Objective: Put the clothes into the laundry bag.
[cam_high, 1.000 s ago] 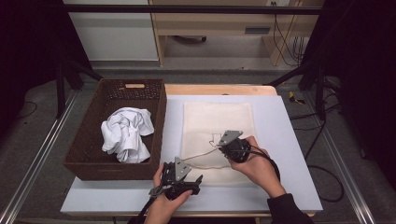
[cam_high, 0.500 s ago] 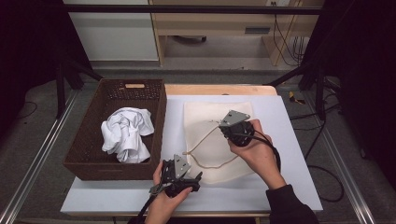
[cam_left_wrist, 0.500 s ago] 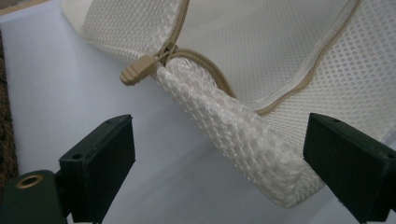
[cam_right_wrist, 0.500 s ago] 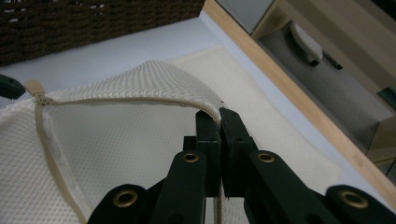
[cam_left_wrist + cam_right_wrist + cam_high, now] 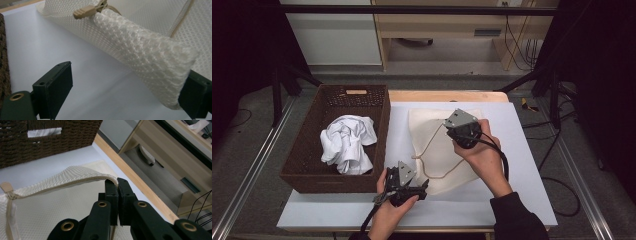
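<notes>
Your right gripper (image 5: 117, 185) pinches the mesh bag (image 5: 437, 150) edge; left gripper (image 5: 125, 92) gapes: pulling may slip the bag free.

I see a black left gripper (image 5: 403, 186) and a black right gripper (image 5: 463, 131), each topped by a grey three-cornered plate and trailing a black cable. Brass-ringed holes mark the jaw arms. My right forearm wears a dark sleeve (image 5: 518, 219).
</notes>
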Motion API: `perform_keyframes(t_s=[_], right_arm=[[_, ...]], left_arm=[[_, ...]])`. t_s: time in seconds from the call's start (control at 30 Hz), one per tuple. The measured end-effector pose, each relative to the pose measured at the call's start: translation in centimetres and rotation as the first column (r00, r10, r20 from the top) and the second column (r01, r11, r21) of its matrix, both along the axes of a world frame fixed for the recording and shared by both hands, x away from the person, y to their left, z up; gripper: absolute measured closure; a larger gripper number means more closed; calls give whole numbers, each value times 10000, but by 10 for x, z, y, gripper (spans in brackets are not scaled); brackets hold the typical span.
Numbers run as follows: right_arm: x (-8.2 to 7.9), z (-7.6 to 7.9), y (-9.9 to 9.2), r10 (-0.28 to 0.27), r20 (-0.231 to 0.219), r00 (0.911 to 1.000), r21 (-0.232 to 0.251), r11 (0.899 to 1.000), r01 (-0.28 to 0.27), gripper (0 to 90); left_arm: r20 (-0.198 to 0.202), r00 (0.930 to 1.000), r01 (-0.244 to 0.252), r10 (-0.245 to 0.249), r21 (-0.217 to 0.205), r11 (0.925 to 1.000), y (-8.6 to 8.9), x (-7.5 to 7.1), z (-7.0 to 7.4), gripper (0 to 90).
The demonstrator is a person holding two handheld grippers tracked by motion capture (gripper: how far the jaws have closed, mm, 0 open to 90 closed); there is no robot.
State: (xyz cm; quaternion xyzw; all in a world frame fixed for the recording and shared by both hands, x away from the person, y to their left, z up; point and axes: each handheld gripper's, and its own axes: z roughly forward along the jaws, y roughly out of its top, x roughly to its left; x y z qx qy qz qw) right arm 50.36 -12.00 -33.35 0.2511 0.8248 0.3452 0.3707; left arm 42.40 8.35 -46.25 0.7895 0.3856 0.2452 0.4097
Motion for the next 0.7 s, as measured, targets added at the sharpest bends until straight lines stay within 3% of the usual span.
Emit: perform_keyframes(t_s=[0.23,0.4,0.53,0.7], right_arm=[[0,12,1,-3,665,9978,-9,10000,4,881],[-1,8,3,152,684,9975,-2,9999,-152,881],[-2,3,4,230,765,9968,215,9995,-247,881],[-5,-1,4,320,656,9973,464,9983,-351,880]], left_arm=[[146,9999,-32,35,-212,9998,-4,10,8,102],[191,9998,93,-85,-377,9992,-4,7,12,100],[340,9992,229,-207,-648,9976,-3,1,27,99],[419,9968,704,-687,-405,9967,-2,-8,54,93]])
